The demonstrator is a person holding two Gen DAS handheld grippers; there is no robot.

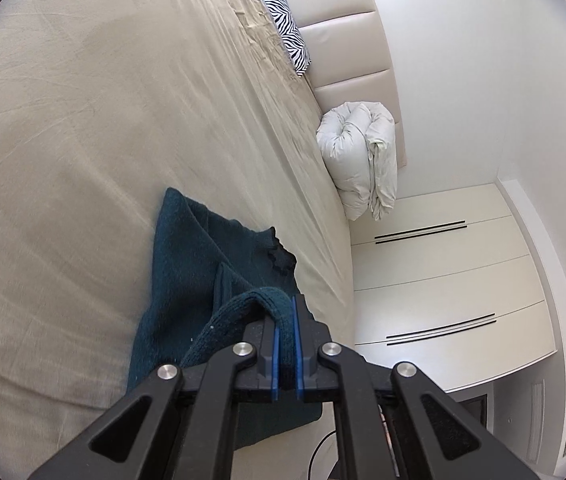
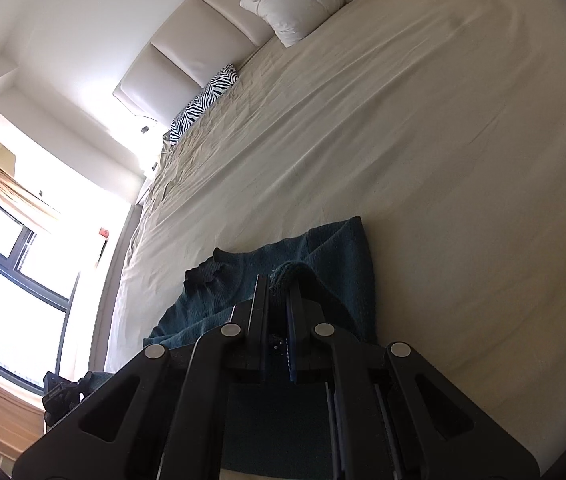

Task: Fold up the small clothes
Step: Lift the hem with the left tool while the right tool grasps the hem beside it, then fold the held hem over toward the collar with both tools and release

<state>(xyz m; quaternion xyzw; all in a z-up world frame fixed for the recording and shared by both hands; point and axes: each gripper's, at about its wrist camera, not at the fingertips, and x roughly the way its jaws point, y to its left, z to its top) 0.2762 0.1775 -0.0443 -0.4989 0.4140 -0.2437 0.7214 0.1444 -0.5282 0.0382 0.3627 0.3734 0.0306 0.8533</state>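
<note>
Both my left gripper (image 1: 287,320) and right gripper (image 2: 279,296) clenched the dark teal knitted sweater (image 1: 187,256), its body stretching straight ahead across the beige-sheeted bed (image 1: 83,120).

Bed (image 1: 83,120): you are looking at a wide mattress under a beige sheet, lightly creased, with denser wrinkles running toward the head end.
Headboard (image 1: 347,40): cream padded panels are standing along the head end.
Zebra pillow (image 1: 287,28): it is lying at the head end, touching the headboard.
White duvet (image 1: 359,160): bundled and rolled, it is sitting against the headboard, well apart from the pillow.
Teal knit garment (image 1: 187,264): it is lying partly on the sheet near your edge, one portion lifting off the surface; a dark trim patch is showing at its far edge.
</note>
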